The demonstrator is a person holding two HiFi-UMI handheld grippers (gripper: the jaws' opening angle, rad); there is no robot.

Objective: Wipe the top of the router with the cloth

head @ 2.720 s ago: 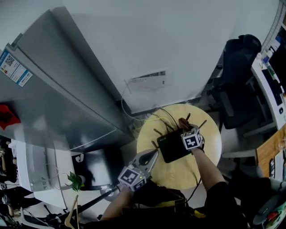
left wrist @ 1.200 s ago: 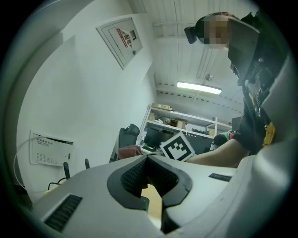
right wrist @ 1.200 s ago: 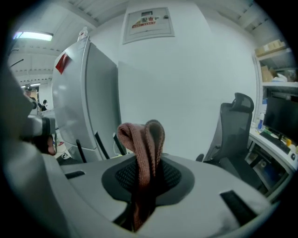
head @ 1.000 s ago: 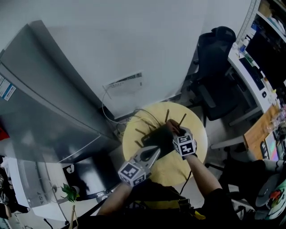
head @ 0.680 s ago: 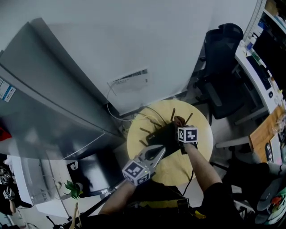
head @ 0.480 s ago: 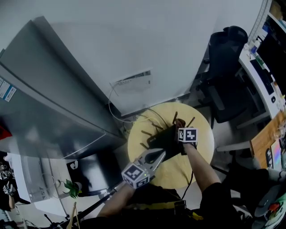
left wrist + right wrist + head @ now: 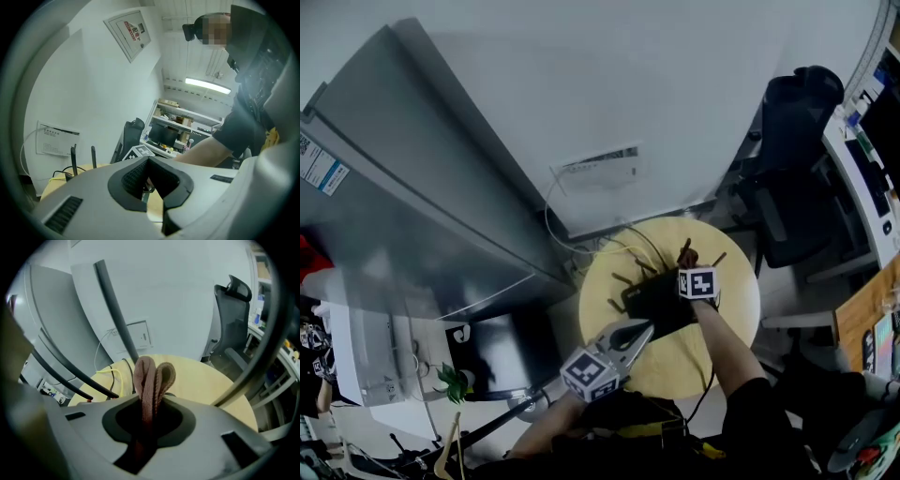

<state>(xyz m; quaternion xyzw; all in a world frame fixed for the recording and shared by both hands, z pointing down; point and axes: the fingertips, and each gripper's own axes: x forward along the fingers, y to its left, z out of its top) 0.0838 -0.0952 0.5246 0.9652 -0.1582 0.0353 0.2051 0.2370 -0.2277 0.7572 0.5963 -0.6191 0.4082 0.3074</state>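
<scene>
Cloth (image 7: 149, 380) pinched in R gripper (image 7: 687, 268) over router (image 7: 651, 306), L gripper (image 7: 645, 328) clenched empty nearby, round table (image 7: 724, 339)

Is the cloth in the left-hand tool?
No, the brown cloth is pinched in the fingers of the right gripper; the left gripper holds nothing.

In the head view the right gripper's (image 7: 686, 263) marker cube covers part of the flat black router (image 7: 652, 302). In the right gripper view the brownish-pink cloth's (image 7: 151, 380) lower end vanishes between the clamped jaws; a black antenna (image 7: 117, 310) runs off at 11 o'clock.
</scene>
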